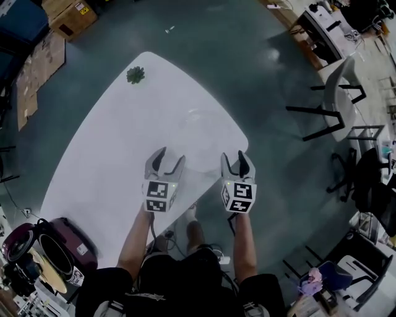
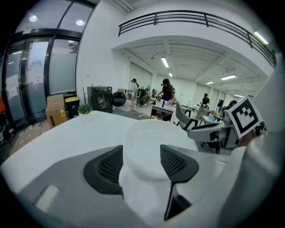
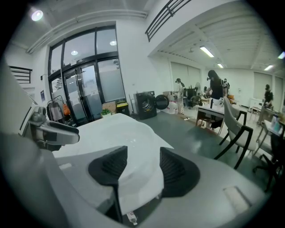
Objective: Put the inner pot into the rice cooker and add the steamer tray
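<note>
The left gripper point(image 1: 165, 162) has its dark ribbed pads point(image 2: 110, 165) spread wide with nothing pressed between them. The right gripper point(image 1: 236, 162) is just as wide and also empty. Both point toward 12 o'clock in the head view, side by side but apart, over the near end of the table.

A round, translucent white plastic steamer tray point(image 2: 149, 142) lies flat on the tabletop just beyond the left fingertips and framed by that gap. In the head view it shows faintly at about 1 o'clock from the left gripper and 11 o'clock from the right. Neither gripper touches it.

The rounded white table point(image 1: 105, 155) has its right corner just at 1 o'clock of the right gripper. In the right gripper view that edge runs between the jaws, with grey-green floor point(image 1: 204, 31) open to the right. The near edge passes under both grippers. Toward 10 and 11 o'clock the tabletop is bare as far as a small green potted plant point(image 1: 135, 75) at the far end.

A maroon rice cooker point(image 1: 69, 243), its lid up, stands off the table at 8 o'clock of the left gripper. Whether the inner pot sits inside cannot be told.

Cardboard boxes point(image 1: 69, 15) lie at 11 o'clock, and grey chairs point(image 1: 337, 93) and desks at 2 o'clock, well apart.
</note>
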